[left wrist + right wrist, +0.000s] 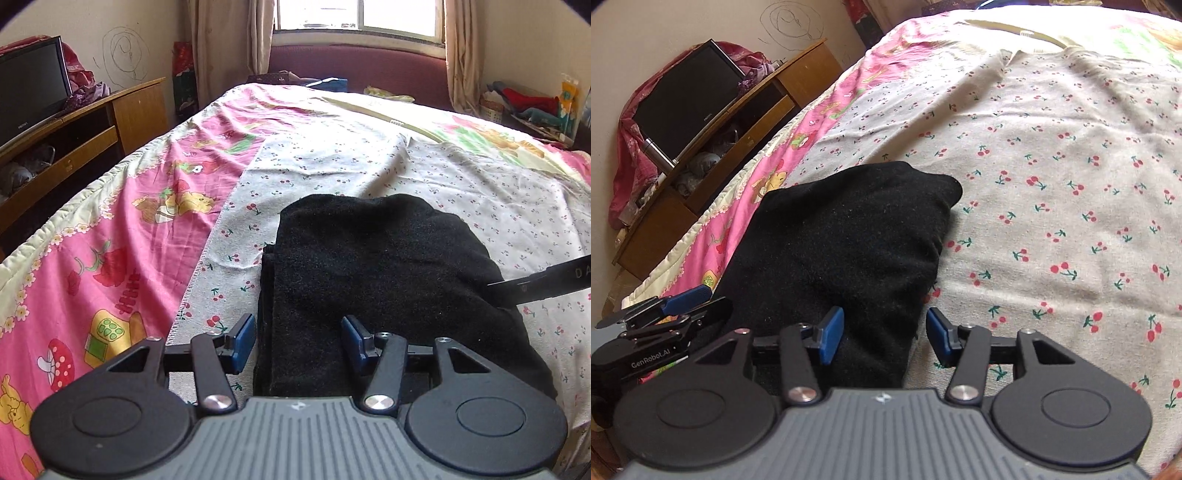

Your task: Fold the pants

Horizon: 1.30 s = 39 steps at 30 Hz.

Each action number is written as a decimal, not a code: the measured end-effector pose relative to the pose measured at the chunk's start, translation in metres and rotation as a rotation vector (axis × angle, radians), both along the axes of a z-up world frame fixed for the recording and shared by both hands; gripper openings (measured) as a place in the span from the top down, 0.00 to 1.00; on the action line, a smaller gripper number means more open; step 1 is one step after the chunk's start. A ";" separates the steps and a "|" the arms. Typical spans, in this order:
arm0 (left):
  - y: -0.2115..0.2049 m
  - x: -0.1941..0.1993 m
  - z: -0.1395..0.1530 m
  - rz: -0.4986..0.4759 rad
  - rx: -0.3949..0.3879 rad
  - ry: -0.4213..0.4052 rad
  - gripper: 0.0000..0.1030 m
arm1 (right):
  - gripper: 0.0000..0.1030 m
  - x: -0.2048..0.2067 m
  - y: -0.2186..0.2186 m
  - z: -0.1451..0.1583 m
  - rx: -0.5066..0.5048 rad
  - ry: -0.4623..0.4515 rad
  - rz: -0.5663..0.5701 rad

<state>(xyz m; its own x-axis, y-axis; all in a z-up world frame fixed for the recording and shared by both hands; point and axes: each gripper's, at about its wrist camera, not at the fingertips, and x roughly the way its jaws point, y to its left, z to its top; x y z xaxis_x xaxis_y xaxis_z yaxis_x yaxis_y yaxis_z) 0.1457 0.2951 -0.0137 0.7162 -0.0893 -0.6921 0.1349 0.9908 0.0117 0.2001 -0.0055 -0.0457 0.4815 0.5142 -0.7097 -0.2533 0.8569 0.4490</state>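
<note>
The black pants [369, 273] lie folded in a thick stack on the cherry-print sheet [332, 173] on the bed. My left gripper [299, 341] is open, its blue pads either side of the stack's near left edge, holding nothing. My right gripper [884, 338] is open over the stack's near right edge [849, 236], also empty. The right gripper's body [546, 282] enters the left wrist view from the right. The left gripper [665, 317] shows at the lower left of the right wrist view.
A pink cartoon quilt [92, 280] covers the bed's left side. A wooden cabinet [85, 125] with a TV [29, 88] stands along the left wall. A window [358, 14], curtains and headboard are at the far end; a cluttered shelf [532, 107] is at the right.
</note>
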 end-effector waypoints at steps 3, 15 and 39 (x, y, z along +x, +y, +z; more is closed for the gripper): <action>0.009 0.012 -0.006 -0.008 -0.057 0.031 0.26 | 0.48 0.008 -0.009 -0.013 0.133 0.068 -0.018; 0.011 0.016 -0.014 -0.087 -0.036 0.047 0.13 | 0.61 0.064 -0.014 -0.032 0.280 0.098 -0.105; 0.006 0.015 -0.009 -0.078 0.007 0.050 0.08 | 0.82 -0.080 0.008 -0.017 0.146 0.207 0.149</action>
